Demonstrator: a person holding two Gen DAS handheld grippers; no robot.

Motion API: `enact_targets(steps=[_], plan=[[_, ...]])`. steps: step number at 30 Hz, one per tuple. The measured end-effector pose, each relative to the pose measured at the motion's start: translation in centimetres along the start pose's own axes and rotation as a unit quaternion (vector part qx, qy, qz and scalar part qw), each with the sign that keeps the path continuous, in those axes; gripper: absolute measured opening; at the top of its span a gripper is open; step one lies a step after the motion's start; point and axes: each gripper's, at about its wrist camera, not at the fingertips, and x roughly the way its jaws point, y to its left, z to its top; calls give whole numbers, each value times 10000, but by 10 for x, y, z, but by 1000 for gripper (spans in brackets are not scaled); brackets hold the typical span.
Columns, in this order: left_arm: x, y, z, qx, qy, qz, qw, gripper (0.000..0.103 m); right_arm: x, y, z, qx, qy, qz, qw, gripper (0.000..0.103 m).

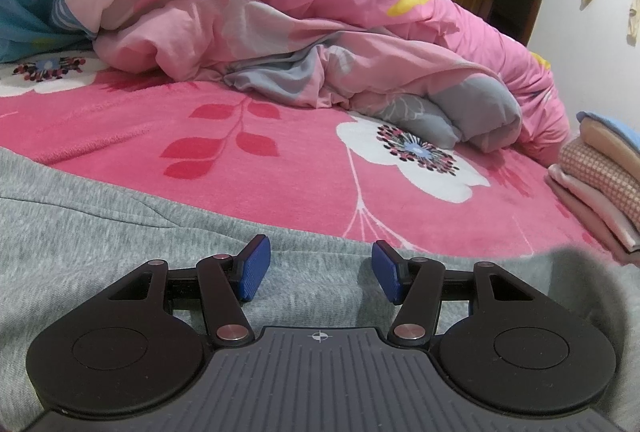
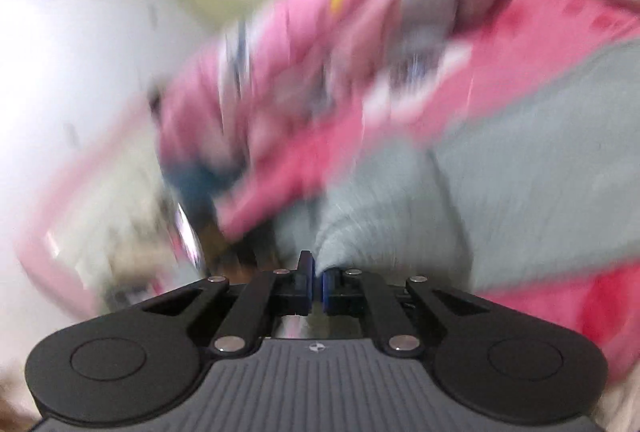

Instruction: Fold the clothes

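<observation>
Where the grey garment (image 1: 120,216) lies spread across the near part of the pink flowered bedspread (image 1: 280,168), the left gripper (image 1: 316,270) sits over it with its blue pads (image 1: 251,272) held apart, the fabric below and between them but not pinched. In the right wrist view, which is heavily blurred, the right gripper (image 2: 318,282) has its jaws pressed together on a bunched fold of the same grey garment (image 2: 520,184), the cloth fanning away from the pads. Behind the garment a crumpled pink quilt (image 1: 300,16) is heaped on the bed. A stack of folded clothes (image 1: 596,184) rests at the bedspread's right edge, well apart from the garment.
</observation>
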Motion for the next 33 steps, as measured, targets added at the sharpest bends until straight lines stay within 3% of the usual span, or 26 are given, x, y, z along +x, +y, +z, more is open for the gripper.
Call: enact_targets(steps=[3,6,9,12,14,16,17,20,22,24,26,29,31,33], plan=[[0,0,0,9,4,6,10000,56,-23,-46,30,727,-721,-115,9947,4],[0,0,1,20,6,12,10000,56,-32,-99,40,1429,-983,-681,9825,4],[1,-2,1,57,17,24,10000,58,-21,-153,38,2326,-416,-1168,9646,5],[1,-2,1,61,25,15,10000,58,-11,-183,29,2855,33,-1092,9521,7],[1,-1,1,54,27,9,10000,58,-17,-194,33,3018,213,-746,9502,21],[1,-2,1,53,33,12,10000,58,-27,-204,41,3123,512,-419,9477,49],[1,-2,1,53,36,13,10000,58,-33,-208,45,3129,654,-336,9470,55],[1,-2,2,51,39,13,10000,58,-61,-224,52,3313,771,-414,9395,60],[1,-1,2,50,36,11,10000,58,-83,-225,57,3344,630,-876,9362,62],[1,-1,2,53,35,14,10000,58,-104,-206,64,2823,251,-1756,9428,65],[1,-2,2,61,34,22,10000,58,-108,-167,68,1889,-54,-2316,9543,65],[1,-2,2,64,33,24,10000,58,-82,-93,59,423,22,-2002,9788,65],[1,-1,2,59,32,20,10000,58,-52,-40,45,-658,259,-1763,9818,64],[1,-1,2,49,31,14,10000,58,-16,-1,21,-1415,625,-1553,9757,64]])
